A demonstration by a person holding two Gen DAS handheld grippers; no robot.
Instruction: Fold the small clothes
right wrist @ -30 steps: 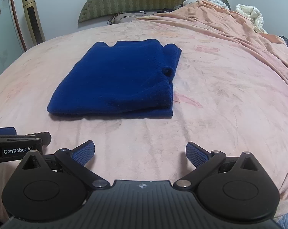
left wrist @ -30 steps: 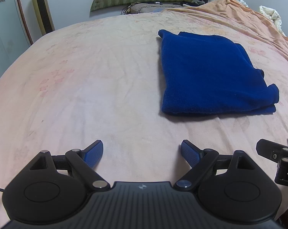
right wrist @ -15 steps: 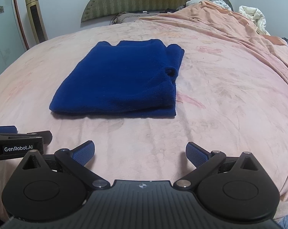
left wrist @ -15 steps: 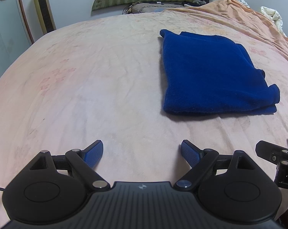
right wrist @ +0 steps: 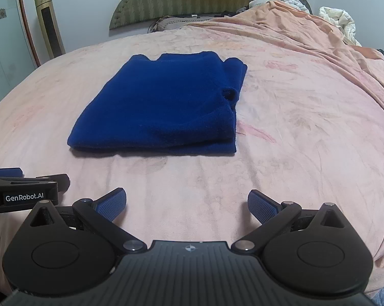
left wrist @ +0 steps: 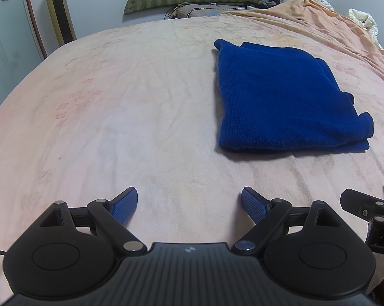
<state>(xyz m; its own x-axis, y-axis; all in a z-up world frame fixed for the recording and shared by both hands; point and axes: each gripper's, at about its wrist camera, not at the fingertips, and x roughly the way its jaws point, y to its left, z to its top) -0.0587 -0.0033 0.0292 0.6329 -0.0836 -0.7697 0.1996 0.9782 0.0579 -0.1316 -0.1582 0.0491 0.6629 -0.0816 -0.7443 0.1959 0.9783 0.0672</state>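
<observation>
A small dark blue knit garment lies folded into a flat rectangle on the pink bedsheet; it also shows in the right wrist view. My left gripper is open and empty, low over the sheet, with the garment ahead and to its right. My right gripper is open and empty, just short of the garment's near edge. The left gripper's side shows at the left edge of the right wrist view.
A green headboard and pillows stand at the far end of the bed. A rumpled peach cover is piled at the right. A gold tower unit stands by the wall at the left.
Both grippers have drifted slightly, so the garment sits a little higher and to the right in both views. Both stay open. The garment has not moved.
</observation>
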